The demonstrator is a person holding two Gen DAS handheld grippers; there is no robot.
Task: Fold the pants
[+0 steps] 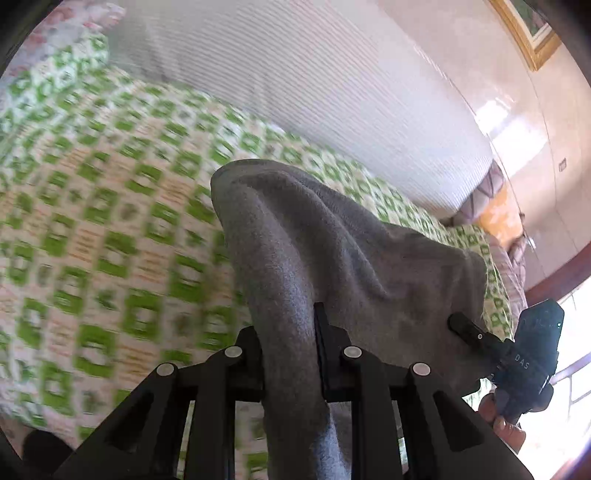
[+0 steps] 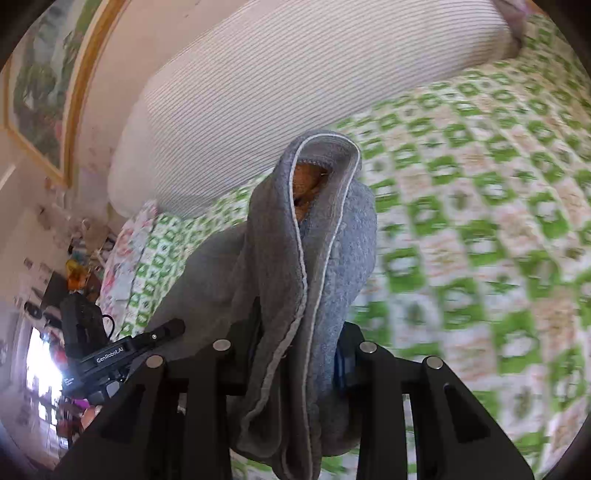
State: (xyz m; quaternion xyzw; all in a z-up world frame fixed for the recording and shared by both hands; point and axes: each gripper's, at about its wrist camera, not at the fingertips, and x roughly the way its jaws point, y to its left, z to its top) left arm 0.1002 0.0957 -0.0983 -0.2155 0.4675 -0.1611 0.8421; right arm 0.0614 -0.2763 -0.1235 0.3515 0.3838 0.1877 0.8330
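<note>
Okay, left wrist view first: my left gripper is clamped tight on a bunch of the gray pants, fabric squeezed between the two fingers and hanging down below them. The pants are lifted off the bedspread, which is green-and-white patterned and blurred. Cloth stretches rightward to my right gripper, whose tip touches the fabric edge; from here I can't tell how far it's closed. A white striped pillow lies behind, and a framed picture hangs on the wall.

Right wrist view: my right gripper is pinched closed on a thick folded wad of the pants, a white-stitched hem curling over the top with an orange lining showing inside. Fabric runs leftward to the left gripper, near the frame's left edge. Bedspread below, pillow behind, picture upper left.
</note>
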